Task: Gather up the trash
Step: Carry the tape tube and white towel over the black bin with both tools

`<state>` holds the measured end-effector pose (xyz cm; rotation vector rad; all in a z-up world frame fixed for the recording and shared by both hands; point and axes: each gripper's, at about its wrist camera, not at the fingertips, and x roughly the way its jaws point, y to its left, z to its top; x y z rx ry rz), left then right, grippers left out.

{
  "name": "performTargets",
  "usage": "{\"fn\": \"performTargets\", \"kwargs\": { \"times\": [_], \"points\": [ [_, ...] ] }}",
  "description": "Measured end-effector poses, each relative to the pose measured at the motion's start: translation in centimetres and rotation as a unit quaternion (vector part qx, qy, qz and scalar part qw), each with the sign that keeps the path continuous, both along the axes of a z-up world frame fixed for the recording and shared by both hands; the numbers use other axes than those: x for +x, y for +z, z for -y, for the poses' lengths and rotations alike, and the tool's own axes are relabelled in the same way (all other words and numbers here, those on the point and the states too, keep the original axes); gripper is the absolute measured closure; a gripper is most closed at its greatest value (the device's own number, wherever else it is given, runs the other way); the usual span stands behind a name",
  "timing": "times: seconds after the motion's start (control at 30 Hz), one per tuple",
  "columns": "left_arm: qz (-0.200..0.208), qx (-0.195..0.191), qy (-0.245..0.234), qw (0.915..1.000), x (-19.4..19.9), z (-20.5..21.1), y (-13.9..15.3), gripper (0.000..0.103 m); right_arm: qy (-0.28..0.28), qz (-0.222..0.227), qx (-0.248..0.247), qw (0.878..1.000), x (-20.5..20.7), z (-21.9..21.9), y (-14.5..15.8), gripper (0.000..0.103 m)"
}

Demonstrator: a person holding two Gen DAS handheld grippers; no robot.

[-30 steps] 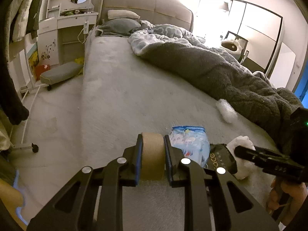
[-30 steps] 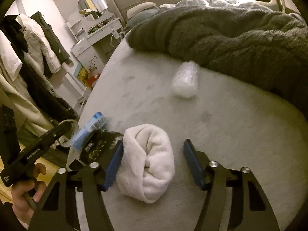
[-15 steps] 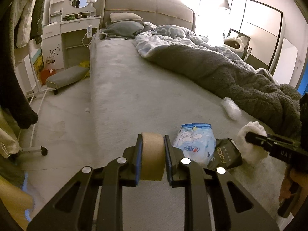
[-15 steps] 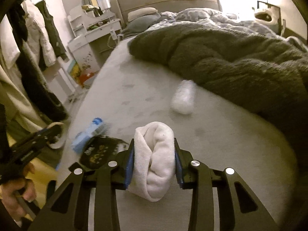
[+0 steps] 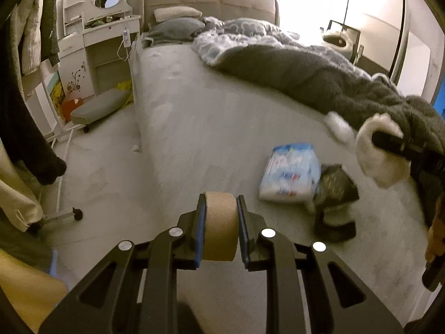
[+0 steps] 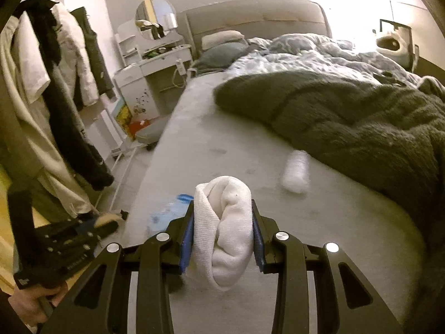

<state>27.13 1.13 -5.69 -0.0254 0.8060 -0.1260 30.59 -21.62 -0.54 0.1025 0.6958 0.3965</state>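
My left gripper (image 5: 221, 226) is shut on a brown cardboard roll (image 5: 221, 222), held above the bed's near edge. My right gripper (image 6: 222, 232) is shut on a rolled white cloth (image 6: 224, 231), lifted off the bed; the cloth also shows in the left wrist view (image 5: 378, 153). On the grey bed sheet (image 5: 208, 128) lie a blue-and-white plastic packet (image 5: 290, 174), a black wrapper (image 5: 335, 182) beside it, and a crumpled clear-white bag (image 6: 296, 171) near the dark blanket.
A dark fluffy blanket (image 6: 361, 122) covers the bed's right side. Coats hang on a rack (image 6: 55, 89) at the left. A white dressing table (image 5: 100, 44) and a grey stool (image 5: 100, 107) stand on the floor left of the bed.
My right gripper closed on the white cloth and lifted it off the bed. My left gripper rose and pulled back with the roll still held.
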Motion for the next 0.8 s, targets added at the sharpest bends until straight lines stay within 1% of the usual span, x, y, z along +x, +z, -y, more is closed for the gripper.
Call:
{"fn": "performTargets", "kwargs": {
  "times": [0.1, 0.2, 0.27, 0.5, 0.67, 0.8],
  "points": [
    [-0.024, 0.004, -0.001, 0.9997, -0.8, -0.7, -0.6, 0.08, 0.005, 0.009, 0.001, 1.0, -0.7, -1.0, 0.4, 0.067],
    [-0.034, 0.019, 0.0, 0.9992, -1.8, -1.4, -1.0, 0.08, 0.009, 0.013, 0.006, 1.0, -1.5, -1.7, 0.6, 0.067],
    [-0.042, 0.022, 0.001, 0.9989, -2.3, -1.8, -1.3, 0.08, 0.011, 0.014, 0.008, 1.0, -2.1, -2.1, 0.7, 0.067],
    [-0.092, 0.01, 0.021, 0.9955, -4.5, -4.5, -3.3, 0.08, 0.027, 0.008, 0.012, 1.0, -4.1, -4.3, 0.4, 0.067],
    [-0.122, 0.009, 0.042, 0.9916, -6.8, -6.5, -4.6, 0.08, 0.045, 0.016, 0.008, 0.999, -6.0, -6.4, 0.6, 0.067],
    [-0.143, 0.005, 0.066, 0.9876, -8.2, -8.6, -5.7, 0.08, 0.062, 0.006, 0.011, 0.998, -7.0, -8.2, 0.2, 0.067]
  ]
}}
